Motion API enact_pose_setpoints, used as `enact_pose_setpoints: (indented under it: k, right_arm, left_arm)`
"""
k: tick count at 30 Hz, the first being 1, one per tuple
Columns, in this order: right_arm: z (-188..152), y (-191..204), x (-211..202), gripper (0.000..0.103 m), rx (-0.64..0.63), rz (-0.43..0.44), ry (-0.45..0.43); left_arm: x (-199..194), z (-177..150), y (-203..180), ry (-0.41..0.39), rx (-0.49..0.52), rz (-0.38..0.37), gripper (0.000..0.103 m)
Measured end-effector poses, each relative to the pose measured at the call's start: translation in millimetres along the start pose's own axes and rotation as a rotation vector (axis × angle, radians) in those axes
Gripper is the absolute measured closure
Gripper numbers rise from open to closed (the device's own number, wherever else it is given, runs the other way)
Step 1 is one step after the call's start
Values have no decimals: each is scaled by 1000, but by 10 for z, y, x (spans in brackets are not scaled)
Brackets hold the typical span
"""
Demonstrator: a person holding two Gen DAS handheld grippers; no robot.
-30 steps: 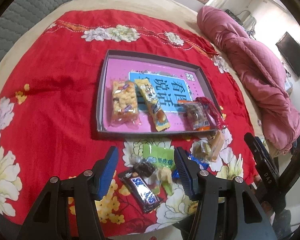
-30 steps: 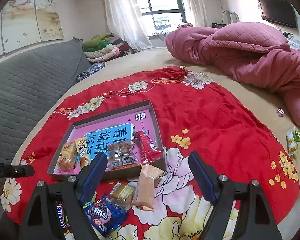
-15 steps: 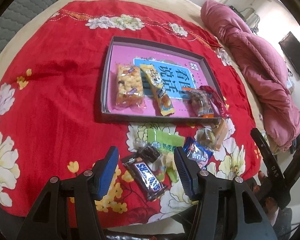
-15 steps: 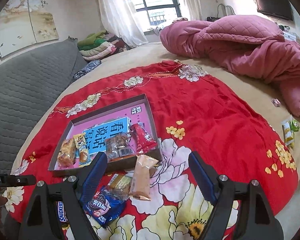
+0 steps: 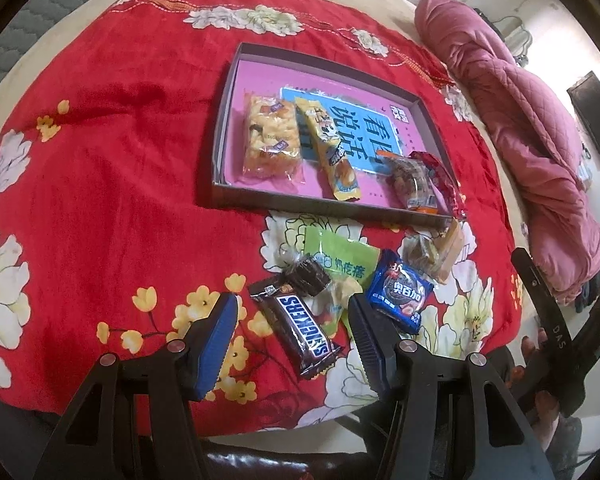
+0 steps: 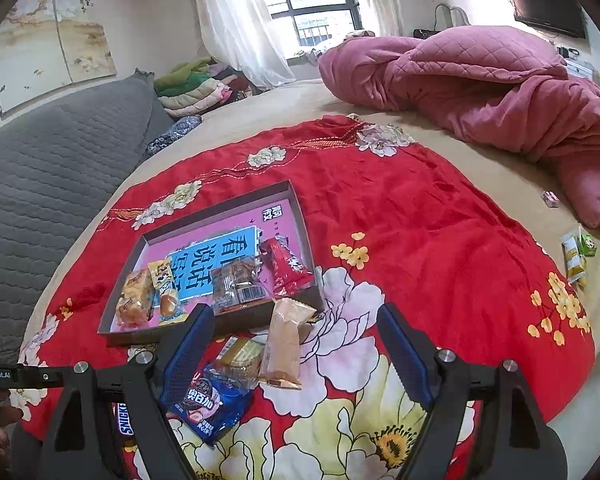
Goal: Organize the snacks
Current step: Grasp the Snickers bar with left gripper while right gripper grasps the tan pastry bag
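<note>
A shallow grey box (image 5: 216, 148) with a pink floor lies on a red flowered cloth; it also shows in the right wrist view (image 6: 300, 216). Inside are a yellow puffed-snack bag (image 5: 270, 140), a yellow bar (image 5: 332, 156), a clear wrapped snack (image 5: 414, 182) and a red packet (image 6: 286, 266). In front of the box lie a Snickers bar (image 5: 304, 330), a dark wrapped cake (image 5: 306, 276), a green packet (image 5: 340, 256), a blue cookie pack (image 5: 400, 288) and a tan packet (image 6: 286, 340). My left gripper (image 5: 292, 322) is open above the Snickers. My right gripper (image 6: 296, 344) is open above the tan packet.
The red cloth (image 6: 420, 216) covers a beige bed. A pink quilt (image 6: 480, 72) is heaped at the far right. Small green packets (image 6: 578, 252) lie off the cloth at the right. A grey headboard (image 6: 52, 160) stands at the left.
Both grippers have drawn back and up from the box, so the loose snacks now lie further ahead in view. Both stay open. No snack has moved.
</note>
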State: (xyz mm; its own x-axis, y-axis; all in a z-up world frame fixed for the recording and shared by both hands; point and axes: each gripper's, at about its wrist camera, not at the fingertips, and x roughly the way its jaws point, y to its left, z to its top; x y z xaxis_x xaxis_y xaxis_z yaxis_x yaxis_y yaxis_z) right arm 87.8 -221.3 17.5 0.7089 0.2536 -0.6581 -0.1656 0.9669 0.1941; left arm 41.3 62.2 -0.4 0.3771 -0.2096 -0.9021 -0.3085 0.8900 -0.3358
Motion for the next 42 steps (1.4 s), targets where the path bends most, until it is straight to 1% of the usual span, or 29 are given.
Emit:
enact_pose_setpoints:
  k: [6,10,16,19,24,32,37,39,41,42]
  right_arm:
    - [-16,23,-10,20,-9,3,12]
    - [-30,27,0,20,-10,1,22]
    - [-66,37,101,20,-17,5,67]
    - [-94,39,159,20,-20,5,90]
    - [-139,52,328,20,-19,-7,149]
    - [-155,38,642,20,39,-10,217]
    - [-194,63,836,20,31,-39,251]
    - [-207,53,889,26,30,-52,265]
    - [-214,34,932,29,37,-60,275]
    - [-211,24,943,32,40,-58,274]
  left_arm:
    - [6,-22,6,5,-12,-3,44]
    - [57,-63,-9,25,-11,-5,44]
    - [198,-122,-52,66,-3,-21,44]
    - [263,-132,-30,73,-22,-25,44]
    - [383,-140,4,90,-58,-23,44]
    - [532,-103,71,99,-115,-2,44]
    - [648,-135,83,114,-145,30,44]
    - [671,-141,65,111,-147,49,44]
    - [697,-148,46,105,-161,72,44]
    - [710,-146,38,103,-167,80,44]
